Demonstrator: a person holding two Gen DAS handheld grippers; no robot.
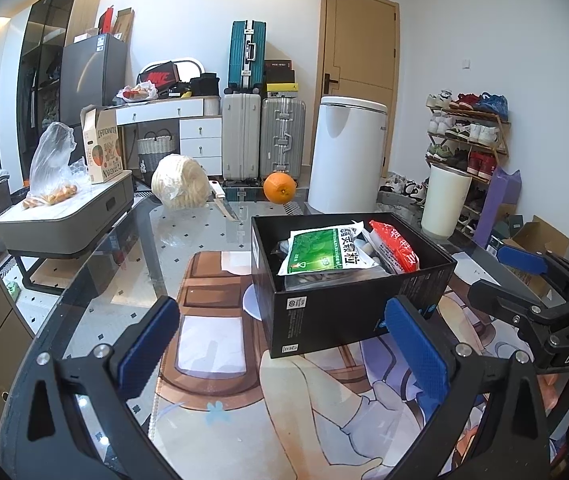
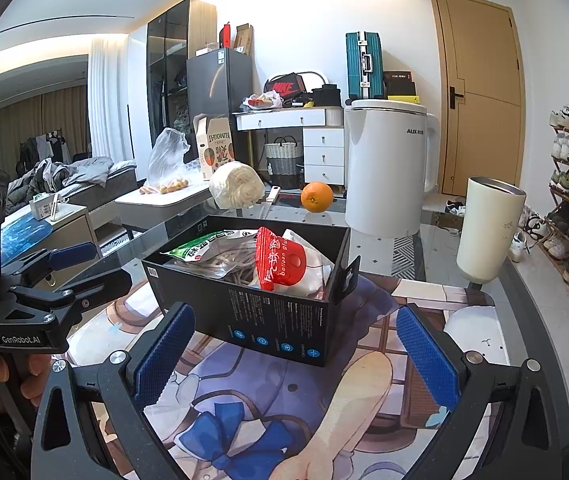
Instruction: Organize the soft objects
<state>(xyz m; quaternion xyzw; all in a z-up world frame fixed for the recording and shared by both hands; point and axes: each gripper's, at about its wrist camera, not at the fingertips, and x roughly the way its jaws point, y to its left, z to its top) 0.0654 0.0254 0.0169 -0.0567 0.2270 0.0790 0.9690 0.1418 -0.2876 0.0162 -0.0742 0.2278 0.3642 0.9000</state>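
A black cardboard box point(image 1: 324, 316) point(image 2: 268, 320) stands on a printed mat on the glass table. Inside lie a green packet point(image 1: 320, 252) point(image 2: 200, 250), a red-and-white pouch point(image 1: 396, 248) point(image 2: 284, 260) and other bagged items. My left gripper point(image 1: 284, 344) is open, low over the mat, just in front of the box's near left corner, with nothing between its blue pads. My right gripper point(image 2: 296, 352) is open too, in front of the box's near side, and holds nothing. Each gripper shows at the edge of the other's view.
At the table's far side lie a bagged bundle of pale noodles point(image 1: 180, 184) point(image 2: 236, 184), a knife point(image 1: 222, 200), an orange point(image 1: 280, 187) point(image 2: 316, 197) and a white kettle point(image 2: 388, 168). A cream tumbler point(image 2: 488, 228) stands right of the box. Beyond the table are suitcases and a shoe rack.
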